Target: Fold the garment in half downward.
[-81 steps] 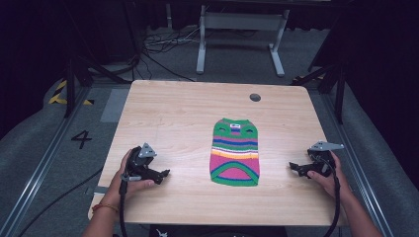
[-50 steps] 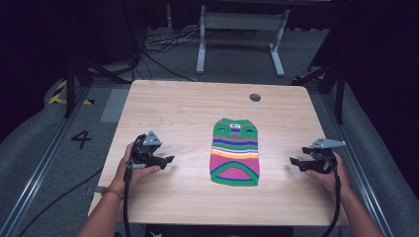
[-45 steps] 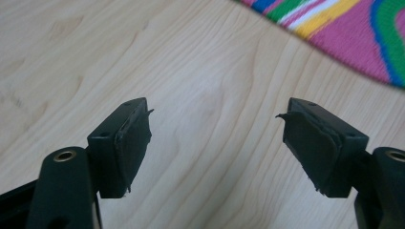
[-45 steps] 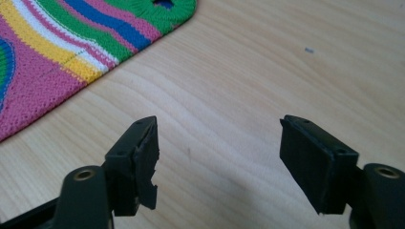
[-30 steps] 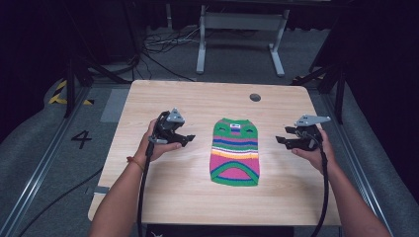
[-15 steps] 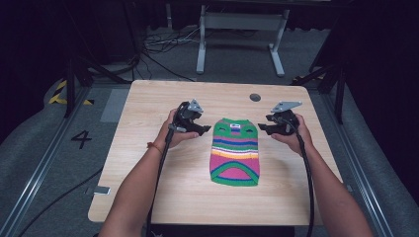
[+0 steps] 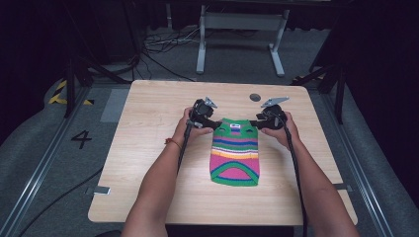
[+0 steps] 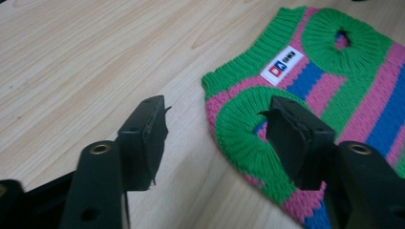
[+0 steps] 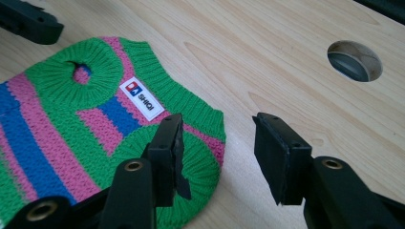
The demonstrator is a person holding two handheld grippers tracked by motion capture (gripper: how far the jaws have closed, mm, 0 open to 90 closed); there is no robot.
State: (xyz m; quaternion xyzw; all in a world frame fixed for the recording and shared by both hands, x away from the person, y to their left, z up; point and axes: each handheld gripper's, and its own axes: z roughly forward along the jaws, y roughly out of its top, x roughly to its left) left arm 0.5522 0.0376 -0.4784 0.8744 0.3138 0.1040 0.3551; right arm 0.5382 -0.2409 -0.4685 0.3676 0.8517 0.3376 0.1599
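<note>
With the small striped green, pink and blue knitted sweater (image 7: 235, 152) flat at the pale wooden bench's (image 7: 148, 148) centre, the left gripper (image 8: 215, 129) and right gripper (image 9: 217, 138), fingers spread, should each (my judgement) pinch one 12 o'clock corner fully before lifting.

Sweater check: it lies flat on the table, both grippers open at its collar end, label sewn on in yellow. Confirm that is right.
Not quite: the label is white, with a small red and blue mark, as the right gripper view shows. The rest holds: the sweater lies flat, and the left gripper and right gripper are open at its collar end.
</note>
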